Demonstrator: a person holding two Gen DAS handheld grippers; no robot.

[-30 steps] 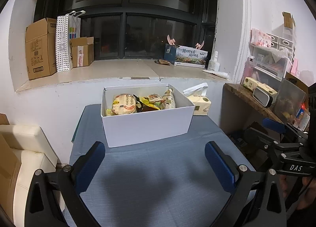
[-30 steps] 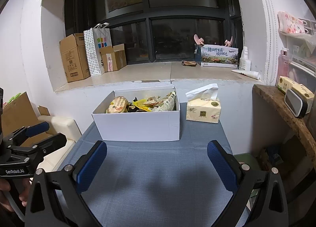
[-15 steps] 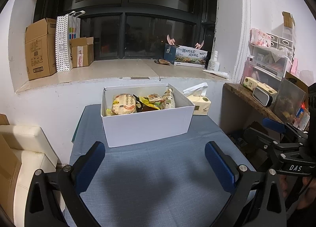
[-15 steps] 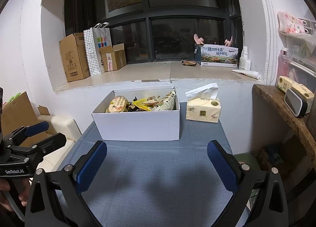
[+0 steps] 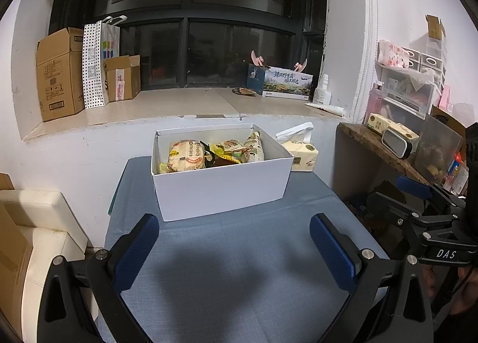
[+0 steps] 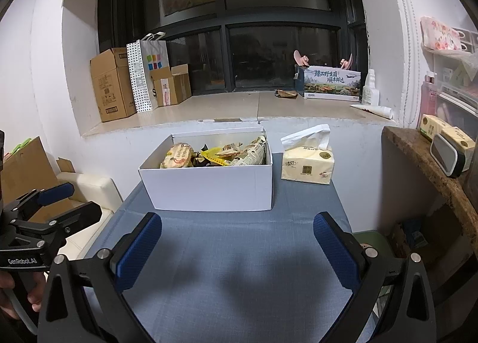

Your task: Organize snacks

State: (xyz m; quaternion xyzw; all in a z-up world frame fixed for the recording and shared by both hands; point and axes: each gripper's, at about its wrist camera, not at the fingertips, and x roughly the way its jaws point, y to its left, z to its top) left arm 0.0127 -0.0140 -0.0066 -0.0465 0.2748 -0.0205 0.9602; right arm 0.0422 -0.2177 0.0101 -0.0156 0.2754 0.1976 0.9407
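A white box (image 5: 221, 190) stands at the far end of the blue table (image 5: 233, 277) and holds several snack packs (image 5: 186, 157). It also shows in the right wrist view (image 6: 209, 187) with the snack packs (image 6: 179, 156) inside. My left gripper (image 5: 234, 249) is open and empty, a little in front of the box. My right gripper (image 6: 237, 249) is open and empty, also in front of the box. Each gripper shows at the edge of the other's view.
A yellow tissue pack (image 6: 307, 163) sits right of the box. A window ledge (image 6: 209, 110) behind holds cardboard boxes (image 6: 113, 86) and a paper bag. A wooden shelf (image 6: 433, 169) stands at the right, a cream seat (image 5: 38, 223) at the left.
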